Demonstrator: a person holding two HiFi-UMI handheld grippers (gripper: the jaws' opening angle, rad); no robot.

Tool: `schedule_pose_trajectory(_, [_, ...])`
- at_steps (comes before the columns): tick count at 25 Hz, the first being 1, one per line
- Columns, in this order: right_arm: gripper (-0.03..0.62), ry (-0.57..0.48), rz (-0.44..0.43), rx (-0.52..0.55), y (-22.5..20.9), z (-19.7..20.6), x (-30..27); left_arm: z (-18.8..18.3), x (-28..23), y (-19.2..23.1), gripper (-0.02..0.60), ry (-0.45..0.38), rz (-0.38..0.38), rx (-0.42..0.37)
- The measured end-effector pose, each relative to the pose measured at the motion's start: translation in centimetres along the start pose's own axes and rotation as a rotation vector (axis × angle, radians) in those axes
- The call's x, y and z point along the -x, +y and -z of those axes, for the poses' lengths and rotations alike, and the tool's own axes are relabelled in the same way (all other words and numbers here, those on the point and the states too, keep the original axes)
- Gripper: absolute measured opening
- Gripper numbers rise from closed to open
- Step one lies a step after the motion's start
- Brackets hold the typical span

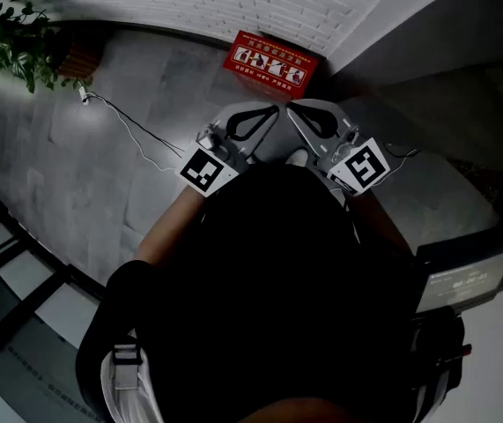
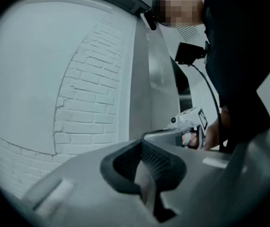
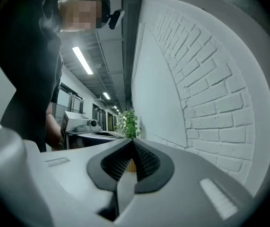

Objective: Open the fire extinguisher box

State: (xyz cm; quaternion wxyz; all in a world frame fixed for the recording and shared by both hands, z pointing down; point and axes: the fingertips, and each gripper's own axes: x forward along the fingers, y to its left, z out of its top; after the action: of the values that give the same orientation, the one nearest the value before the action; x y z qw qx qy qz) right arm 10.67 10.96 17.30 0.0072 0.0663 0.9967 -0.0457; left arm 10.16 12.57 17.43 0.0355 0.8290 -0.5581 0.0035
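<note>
Only head view shows red ext. box (image 1: pixel 269 63).

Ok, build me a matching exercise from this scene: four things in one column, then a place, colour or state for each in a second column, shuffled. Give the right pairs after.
Column one:
1. fire extinguisher box
2. potted plant
3. cable
4. left gripper

Column two:
A. jaws together, nothing between them
B. red, low against the brick wall
C. top left corner of the head view
D. thin line trailing across the grey floor

Pairs: 1-B, 2-C, 3-D, 4-A.
</note>
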Motion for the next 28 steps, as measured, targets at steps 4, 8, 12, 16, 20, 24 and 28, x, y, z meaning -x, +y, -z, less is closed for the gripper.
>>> schedule_pose_trajectory(4, [0.009, -0.005, -0.002, 0.007, -0.1, -0.2, 0.3, 0.0, -0.4, -0.2, 0.002, 0.005, -0.001, 0.002])
schedule_pose_trajectory(8, [0.009, -0.012, -0.006, 0.008, -1.2, -0.5, 0.9, 0.0, -1.4, 0.1, 0.002, 0.017, -0.01, 0.005])
schedule_pose_trajectory(12, [0.009, -0.016, -0.013, 0.0, -2.1, -0.5, 1.7, 0.3, -2.2, 0.2, 0.002, 0.032, -0.032, 0.005])
schedule_pose_trajectory(16, [0.009, -0.017, -0.031, -0.017, -2.9, -0.1, 2.5, 0.5, -3.6, 0.2, 0.002, 0.037, -0.041, 0.002])
schedule_pose_trajectory(20, [0.009, 0.012, -0.031, -0.043, -3.0, 0.0, 2.2, 0.9, -3.7, 0.8, 0.002, 0.031, -0.037, 0.013])
schedule_pose_trajectory(24, [0.009, 0.029, -0.001, -0.062, -3.4, 0.5, 0.9, 1.6, -3.4, 2.6, 0.002, 0.035, -0.011, 0.016])
schedule_pose_trajectory(28, [0.009, 0.045, 0.049, -0.085, -5.4, 1.4, -2.3, 2.1, -4.0, 6.4, 0.002, 0.027, 0.047, 0.022])
